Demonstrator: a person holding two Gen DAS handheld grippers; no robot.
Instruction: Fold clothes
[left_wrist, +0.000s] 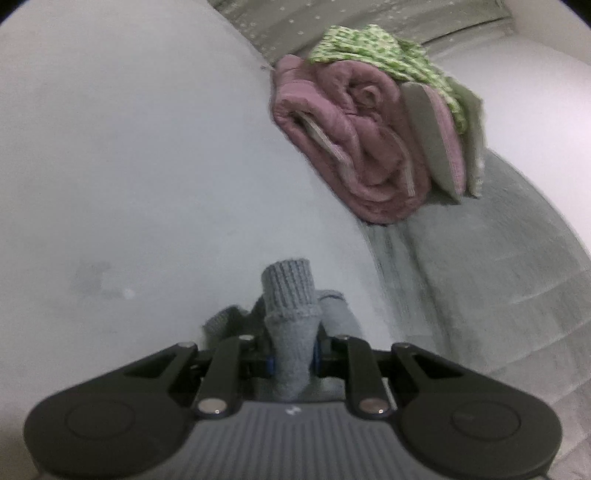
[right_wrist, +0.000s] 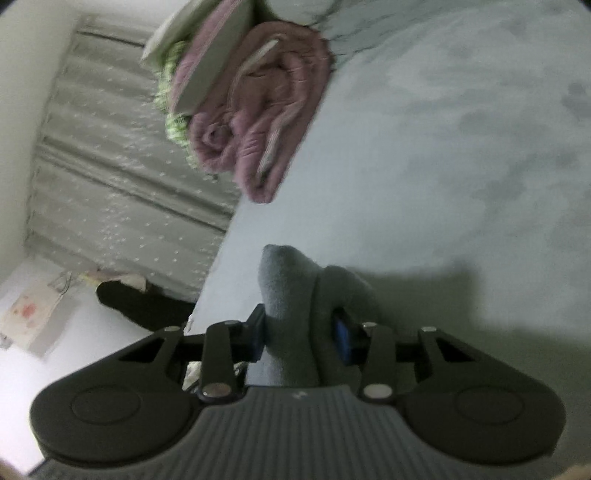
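Grey sock (left_wrist: 291, 325): our left gripper (left_wrist: 292, 363) pinched its ribbed cuff, our right gripper (right_wrist: 301, 334) its toe, above the bed (right_wrist: 461, 129). Only the right view showed floor (right_wrist: 92, 332).

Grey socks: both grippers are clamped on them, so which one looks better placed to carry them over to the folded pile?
Probably the left. The left gripper pinches the grey socks at the ribbed cuff end, facing the pink folded pile ahead. The right gripper sees the pile tilted, off to one side.

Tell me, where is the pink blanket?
The pink blanket lies rolled up at the bed's edge, upper right in the left wrist view, with a green patterned cloth on it. Both grippers are nearer, holding grey socks.
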